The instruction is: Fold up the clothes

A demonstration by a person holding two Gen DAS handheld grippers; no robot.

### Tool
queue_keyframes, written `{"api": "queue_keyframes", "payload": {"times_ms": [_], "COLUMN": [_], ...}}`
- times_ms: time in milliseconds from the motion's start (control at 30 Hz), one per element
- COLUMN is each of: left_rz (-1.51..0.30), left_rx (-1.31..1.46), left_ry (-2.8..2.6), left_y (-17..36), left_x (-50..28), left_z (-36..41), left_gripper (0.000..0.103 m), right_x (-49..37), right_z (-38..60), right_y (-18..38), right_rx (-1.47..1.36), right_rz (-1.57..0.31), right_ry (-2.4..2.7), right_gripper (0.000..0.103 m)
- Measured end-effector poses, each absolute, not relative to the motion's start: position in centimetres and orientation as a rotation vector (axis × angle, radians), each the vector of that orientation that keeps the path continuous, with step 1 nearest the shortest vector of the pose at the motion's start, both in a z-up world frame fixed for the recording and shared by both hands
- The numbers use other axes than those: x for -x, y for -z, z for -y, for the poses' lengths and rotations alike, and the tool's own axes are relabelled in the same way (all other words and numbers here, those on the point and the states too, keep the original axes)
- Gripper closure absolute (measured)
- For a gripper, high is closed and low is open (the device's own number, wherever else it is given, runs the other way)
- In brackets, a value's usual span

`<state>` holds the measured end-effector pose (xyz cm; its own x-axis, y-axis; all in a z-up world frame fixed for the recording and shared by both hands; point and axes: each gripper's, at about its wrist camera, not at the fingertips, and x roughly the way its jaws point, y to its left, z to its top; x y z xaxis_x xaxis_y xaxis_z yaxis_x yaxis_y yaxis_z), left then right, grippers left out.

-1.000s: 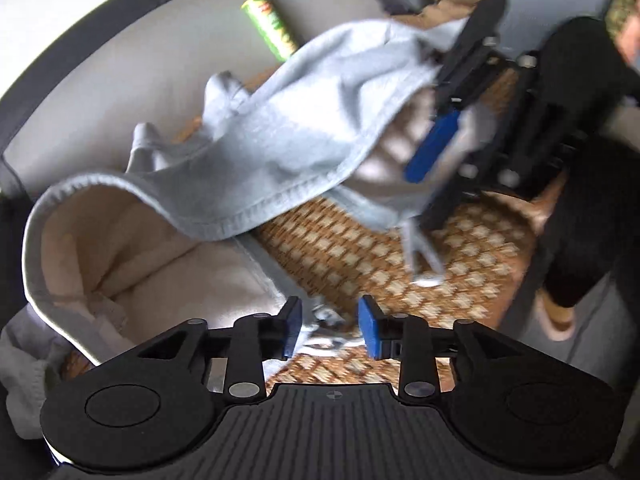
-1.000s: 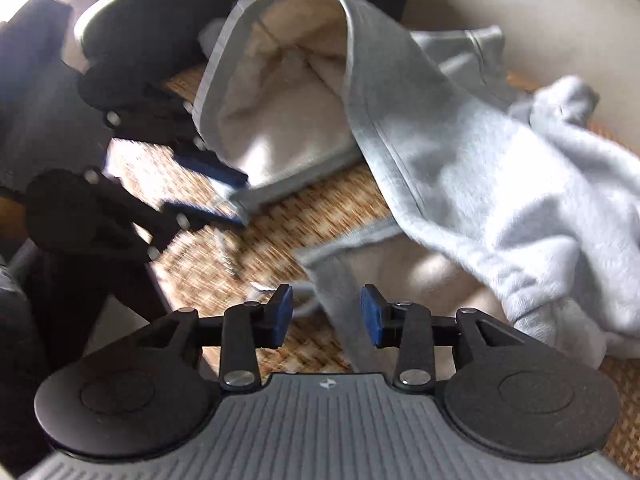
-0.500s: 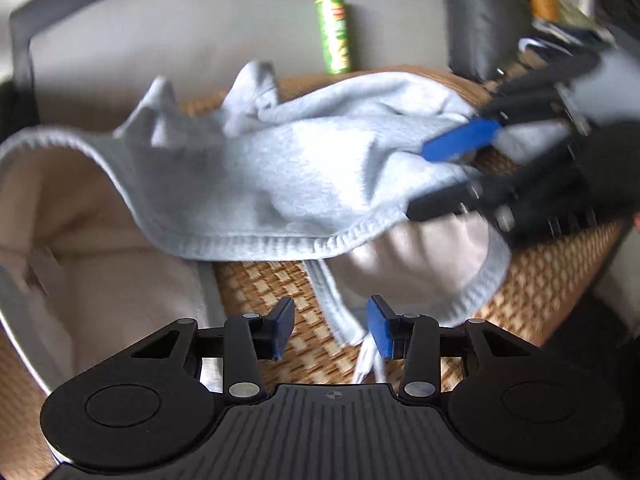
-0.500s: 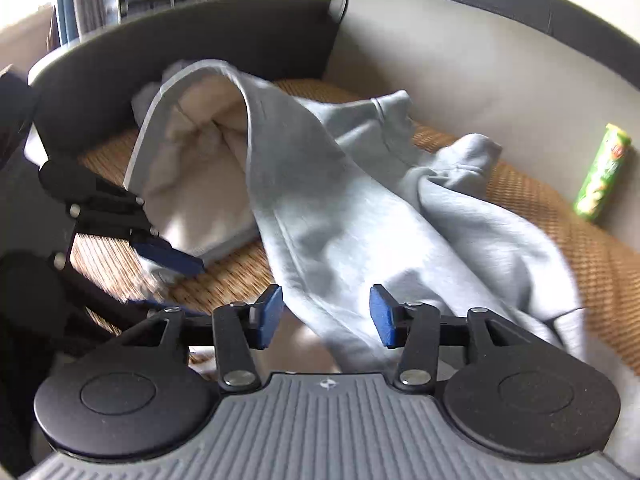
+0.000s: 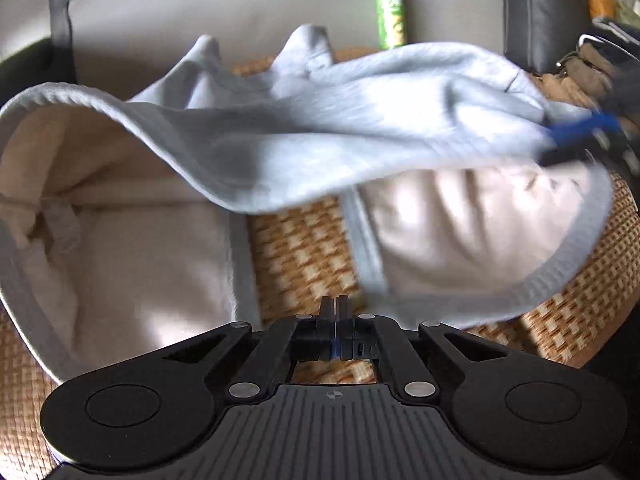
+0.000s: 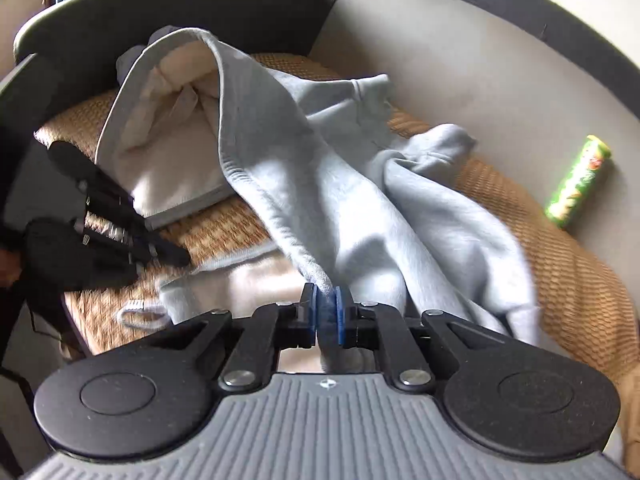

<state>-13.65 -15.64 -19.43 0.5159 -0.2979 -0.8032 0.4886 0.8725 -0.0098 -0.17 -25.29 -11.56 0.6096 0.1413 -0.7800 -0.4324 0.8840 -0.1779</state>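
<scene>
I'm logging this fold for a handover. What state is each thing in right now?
Grey hoodie: unfolded, rumpled, fleece lining showing, one edge lifted.
Right gripper: fingers shut on the hoodie's ribbed edge.
Left gripper: fingers shut, no cloth visible between them.
Green chip can: lying against the sofa back.
Drawstring: loose on the woven mat.

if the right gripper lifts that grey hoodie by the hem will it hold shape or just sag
Likely sags: the grey hoodie already drapes in soft folds from the right gripper. Its fleecy lining suggests some weight, so a one-edge pinch may drag. The drawstring will probably dangle.
</scene>
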Motion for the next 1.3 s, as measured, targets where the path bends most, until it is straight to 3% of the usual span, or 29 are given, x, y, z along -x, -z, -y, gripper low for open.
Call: {"api": "queue_keyframes", "payload": {"times_ms": [67,100,167,333,433,500,533,767,900,1200,1233,1267,1300], "left_rz": [-0.895,-0.875,-0.818,-0.626,-0.541,-0.539,-0.55,-0.696,-0.774,-0.778,-0.775,-0.777,-0.786], "left_rx": [-0.212,-0.209,-0.214,-0.232,-0.263,-0.312,-0.337,-0.538,-0.59,-0.702,-0.72,-0.734,-0.742], "left_ry": [0.498,0.511,0.535,0.527,0.469,0.459,0.462,0.399,0.404,0.475,0.483,0.488,0.487], "left_y": [18.4,17.5,14.8,6.9,4.0,3.7,4.0,10.3,13.8,16.8,17.0,17.3,17.7], "left_x": [14.1,14.4,15.0,12.6,7.8,3.5,1.2,-12.6,-18.1,-21.0,-21.1,-21.2,-21.4], "left_z": [14.7,14.2,13.1,11.6,12.0,12.8,13.3,17.3,18.4,19.3,19.6,19.8,20.0], "left_gripper": [0.097,0.08,0.08,0.07,0.058,0.039,0.037,0.035,0.035,0.033,0.037,0.059,0.074], "right_x": [0.6,0.8,1.1,-1.1,-4.8,-7.7,-9.5,-21.6,-26.4,-31.6,-31.8,-31.9,-32.1], "right_z": [25.3,25.4,25.3,27.8,28.8,29.2,29.4,30.8,31.1,30.6,30.2,29.9,29.5], "right_y": [12.9,13.7,14.4,8.5,5.5,4.4,4.3,8.9,13.2,18.5,18.7,18.8,18.9], "right_rx": [0.366,0.364,0.349,0.1,0.049,0.031,0.017,-0.079,-0.079,-0.063,-0.036,-0.011,0.014], "right_rz": [-0.941,-0.985,-1.03,-0.856,-0.758,-0.711,-0.701,-0.769,-0.831,-0.884,-0.886,-0.892,-0.899], "right_ry": [-0.386,-0.41,-0.439,-0.445,-0.38,-0.328,-0.297,-0.189,-0.161,-0.162,-0.166,-0.166,-0.165], "right_gripper": [0.091,0.09,0.083,0.059,0.057,0.05,0.045,0.035,0.035,0.035,0.035,0.045,0.051]}}
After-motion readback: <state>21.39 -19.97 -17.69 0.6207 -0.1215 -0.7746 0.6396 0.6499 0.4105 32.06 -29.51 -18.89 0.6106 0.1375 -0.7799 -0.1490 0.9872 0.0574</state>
